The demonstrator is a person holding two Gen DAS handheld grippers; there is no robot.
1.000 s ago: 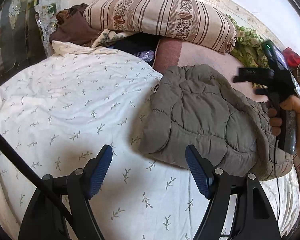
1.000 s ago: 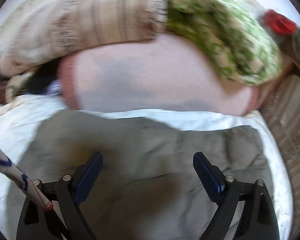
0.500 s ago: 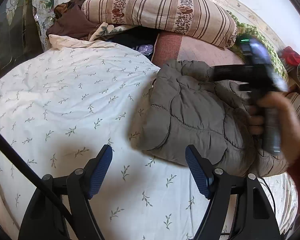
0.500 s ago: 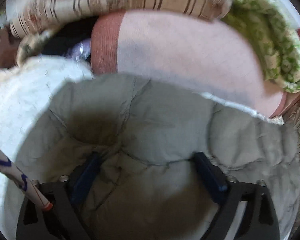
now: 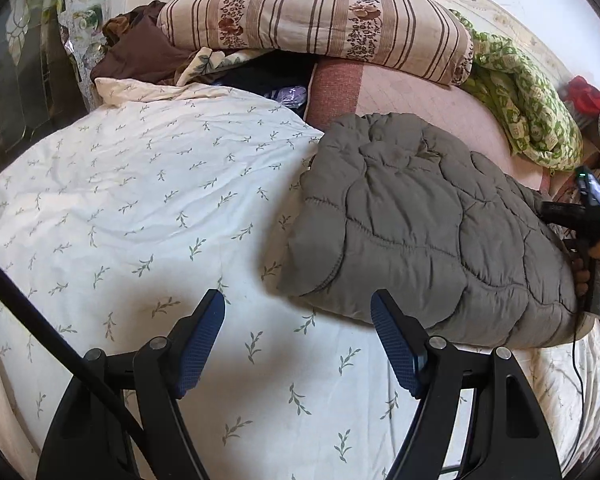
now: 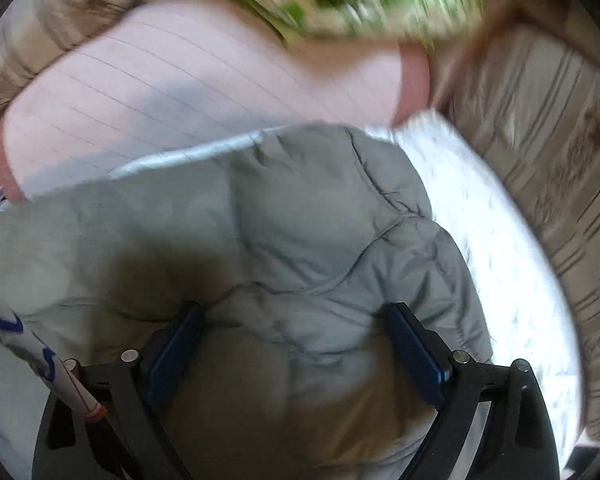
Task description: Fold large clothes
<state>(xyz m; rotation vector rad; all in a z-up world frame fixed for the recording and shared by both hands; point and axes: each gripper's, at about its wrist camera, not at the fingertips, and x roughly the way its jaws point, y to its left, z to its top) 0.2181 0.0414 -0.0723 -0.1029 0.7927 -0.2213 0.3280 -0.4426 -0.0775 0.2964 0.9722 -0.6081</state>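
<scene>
The quilted grey jacket (image 5: 428,224) lies folded into a thick bundle on the leaf-print sheet (image 5: 140,208), so you can press it flat. Your right gripper (image 6: 296,344) bears on its top, jaws wide, padding bulging between them. Your left gripper (image 5: 298,340) hovers beside it, wide and empty. The pink mattress (image 5: 420,100) and striped quilt (image 5: 316,16) crowd the far edge.

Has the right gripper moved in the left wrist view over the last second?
Yes. The right gripper swung in over the grey quilted jacket, then back out to the jacket's right edge, lower against the green quilt.
</scene>
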